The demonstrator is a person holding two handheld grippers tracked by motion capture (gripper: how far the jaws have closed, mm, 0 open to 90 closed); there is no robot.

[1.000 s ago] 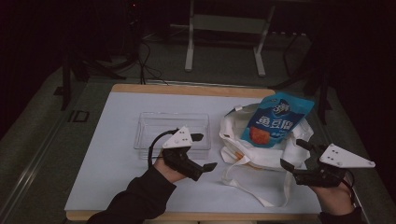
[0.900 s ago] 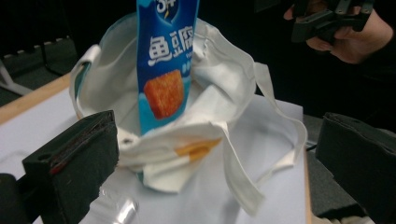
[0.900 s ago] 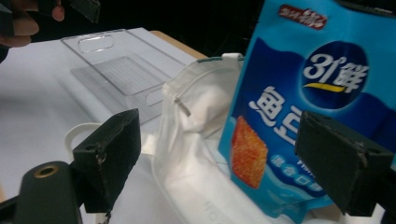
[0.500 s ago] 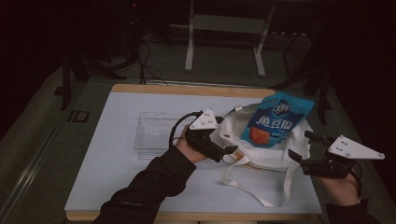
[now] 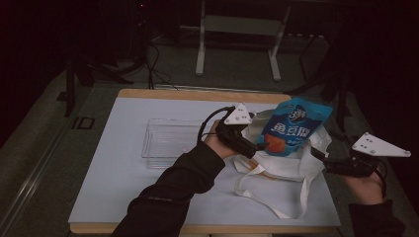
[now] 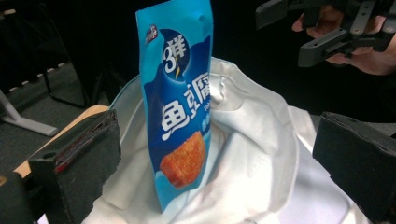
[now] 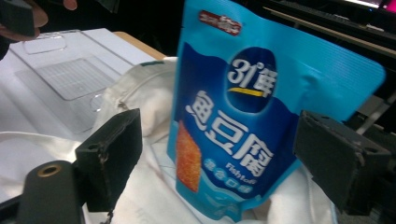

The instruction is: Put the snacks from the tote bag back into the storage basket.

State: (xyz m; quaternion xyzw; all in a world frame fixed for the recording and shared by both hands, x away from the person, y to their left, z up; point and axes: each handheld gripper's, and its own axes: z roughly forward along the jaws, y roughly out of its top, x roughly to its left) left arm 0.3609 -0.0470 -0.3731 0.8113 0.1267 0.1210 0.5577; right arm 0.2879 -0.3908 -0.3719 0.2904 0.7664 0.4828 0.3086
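Observation:
A blue snack pouch (image 5: 296,123) with white lettering stands upright in the mouth of a white cloth tote bag (image 5: 284,165) at the right of the table. My left gripper (image 5: 253,146) is open at the bag's left side, close to the pouch. In the left gripper view the pouch (image 6: 182,116) stands between the wide-apart jaws of the left gripper (image 6: 217,158), untouched. My right gripper (image 5: 321,157) is open at the bag's right edge. In the right gripper view the pouch (image 7: 243,107) rises just beyond the open right gripper (image 7: 224,156).
A clear plastic tray (image 5: 170,140) lies on the white table top (image 5: 113,177), left of the tote bag. The bag's straps (image 5: 276,202) trail toward the front edge. A metal stand (image 5: 237,29) is on the floor behind the table.
My left gripper has moved right and away from me, from in front of the tray up to the tote bag and pouch. The right gripper has barely shifted.

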